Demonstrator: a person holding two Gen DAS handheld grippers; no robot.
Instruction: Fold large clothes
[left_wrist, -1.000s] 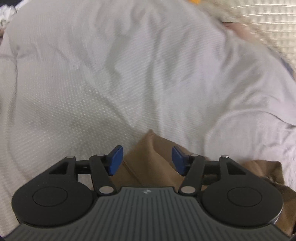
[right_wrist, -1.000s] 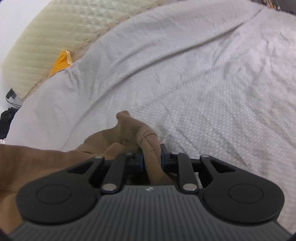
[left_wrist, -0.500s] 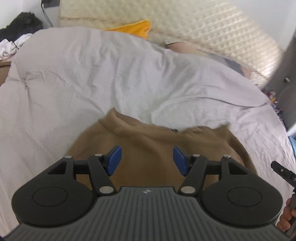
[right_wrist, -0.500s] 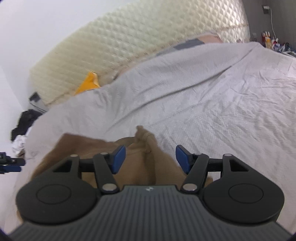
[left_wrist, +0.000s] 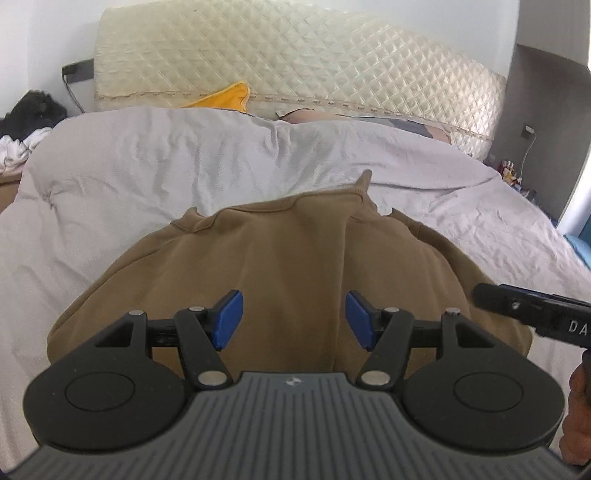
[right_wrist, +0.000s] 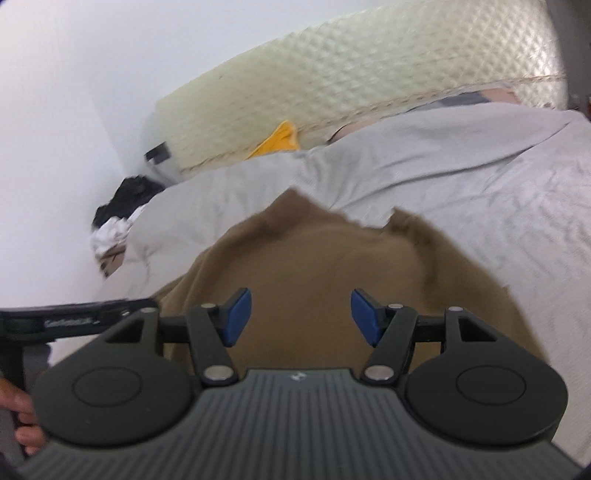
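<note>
A brown garment (left_wrist: 288, 251) lies folded on the grey bedspread (left_wrist: 147, 177), its collar edge toward the headboard. My left gripper (left_wrist: 291, 319) hovers over its near part, open, with nothing between the blue pads. In the right wrist view the same brown garment (right_wrist: 325, 258) fills the middle, slightly blurred. My right gripper (right_wrist: 301, 317) hangs above it, open and empty. The right tool's black body (left_wrist: 535, 310) pokes in at the right edge of the left wrist view. The left tool's black body (right_wrist: 74, 317) shows at the left of the right wrist view.
A cream quilted headboard (left_wrist: 295, 62) stands behind the bed, with a yellow cloth (left_wrist: 225, 98) at its foot. Dark and white clothes (left_wrist: 26, 122) are piled at the far left. A grey cabinet (left_wrist: 535, 110) stands at the right. A hand (right_wrist: 18, 417) holds the left tool.
The right gripper let go of the brown fold and opened. Both grippers drew back and rose, so the whole folded garment and the headboard came into view.
</note>
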